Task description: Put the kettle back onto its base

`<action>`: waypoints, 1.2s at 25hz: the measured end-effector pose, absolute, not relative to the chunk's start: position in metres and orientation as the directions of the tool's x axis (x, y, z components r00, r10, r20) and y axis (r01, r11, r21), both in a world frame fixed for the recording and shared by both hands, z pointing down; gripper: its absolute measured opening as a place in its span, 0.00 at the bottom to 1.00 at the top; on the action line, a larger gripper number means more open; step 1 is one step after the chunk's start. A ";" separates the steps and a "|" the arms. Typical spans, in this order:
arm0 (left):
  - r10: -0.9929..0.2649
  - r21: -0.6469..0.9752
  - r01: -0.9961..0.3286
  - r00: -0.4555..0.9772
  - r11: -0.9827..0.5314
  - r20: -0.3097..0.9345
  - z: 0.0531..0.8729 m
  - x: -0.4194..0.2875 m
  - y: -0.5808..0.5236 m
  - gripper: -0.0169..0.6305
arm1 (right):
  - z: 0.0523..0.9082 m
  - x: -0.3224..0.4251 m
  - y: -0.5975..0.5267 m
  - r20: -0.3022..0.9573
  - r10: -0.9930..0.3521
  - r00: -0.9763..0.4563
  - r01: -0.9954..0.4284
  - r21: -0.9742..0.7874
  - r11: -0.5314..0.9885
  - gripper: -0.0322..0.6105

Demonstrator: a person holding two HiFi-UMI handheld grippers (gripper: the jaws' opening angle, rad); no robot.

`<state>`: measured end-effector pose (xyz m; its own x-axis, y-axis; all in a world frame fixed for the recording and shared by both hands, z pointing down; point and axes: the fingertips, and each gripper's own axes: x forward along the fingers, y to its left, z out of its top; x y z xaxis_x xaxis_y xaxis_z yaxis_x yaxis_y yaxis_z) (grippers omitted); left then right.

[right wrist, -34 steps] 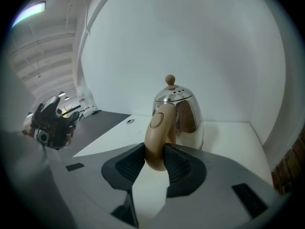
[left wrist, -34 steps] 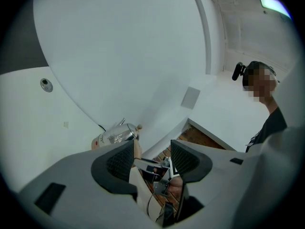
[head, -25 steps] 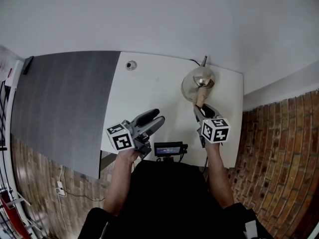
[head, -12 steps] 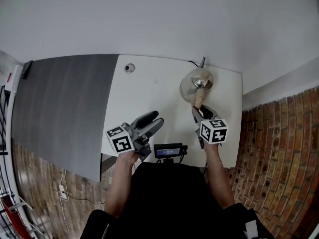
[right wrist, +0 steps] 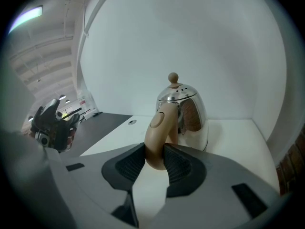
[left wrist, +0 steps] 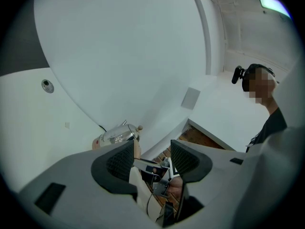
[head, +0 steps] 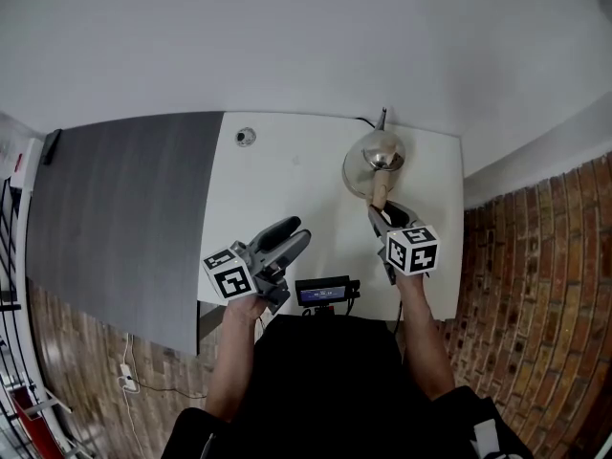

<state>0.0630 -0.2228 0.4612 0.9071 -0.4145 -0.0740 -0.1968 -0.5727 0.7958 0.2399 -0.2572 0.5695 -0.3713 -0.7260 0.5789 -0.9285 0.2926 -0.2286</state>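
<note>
White bench (head: 287,175) by white wall | our right tool (right wrist: 156,160) pinches kettle (right wrist: 190,113) handle (right wrist: 159,128) | our left tool (left wrist: 152,159) spread, empty | base unseen; we judge next: seat squarely, then release.

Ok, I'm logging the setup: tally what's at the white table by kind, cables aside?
Kettle: 1
Tools: 2, left tool and right tool
Screen: 1
Grommet: 1
Total: 5
</note>
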 end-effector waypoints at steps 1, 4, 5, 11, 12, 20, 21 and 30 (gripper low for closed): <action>-0.412 0.796 -0.195 0.908 -0.574 -0.074 0.461 0.064 -0.223 0.41 | 0.569 0.240 -0.257 0.579 -0.727 -0.369 -0.929 -0.228 0.291 0.25; -0.406 0.794 -0.193 0.911 -0.577 -0.074 0.460 0.066 -0.222 0.41 | 0.569 0.239 -0.257 0.580 -0.727 -0.368 -0.930 -0.227 0.290 0.25; -0.404 0.793 -0.192 0.912 -0.578 -0.074 0.459 0.066 -0.221 0.41 | 0.569 0.238 -0.257 0.579 -0.727 -0.368 -0.930 -0.228 0.289 0.25; -0.396 0.790 -0.186 0.915 -0.584 -0.077 0.457 0.066 -0.218 0.41 | 0.569 0.239 -0.257 0.556 -0.752 -0.355 -0.935 -0.213 0.284 0.25; -0.394 0.790 -0.184 0.916 -0.585 -0.079 0.457 0.065 -0.217 0.41 | 0.568 0.239 -0.255 0.551 -0.759 -0.347 -0.938 -0.207 0.279 0.25; -0.352 0.797 -0.141 0.931 -0.588 -0.096 0.459 0.061 -0.203 0.41 | 0.567 0.237 -0.226 0.545 -0.779 -0.310 -0.949 -0.225 0.220 0.25; -0.346 0.798 -0.133 0.933 -0.588 -0.100 0.459 0.059 -0.200 0.41 | 0.567 0.237 -0.220 0.549 -0.780 -0.301 -0.952 -0.224 0.210 0.25; -0.276 0.813 -0.045 0.950 -0.581 -0.144 0.464 0.045 -0.176 0.41 | 0.549 0.222 -0.162 0.495 -0.819 -0.290 -0.933 -0.339 0.125 0.25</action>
<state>0.0451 -0.1758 0.4636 0.9504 -0.2757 -0.1441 -0.0453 -0.5810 0.8126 0.2220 -0.1618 0.5489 -0.2900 -0.8188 0.4955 -0.9325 0.1254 -0.3386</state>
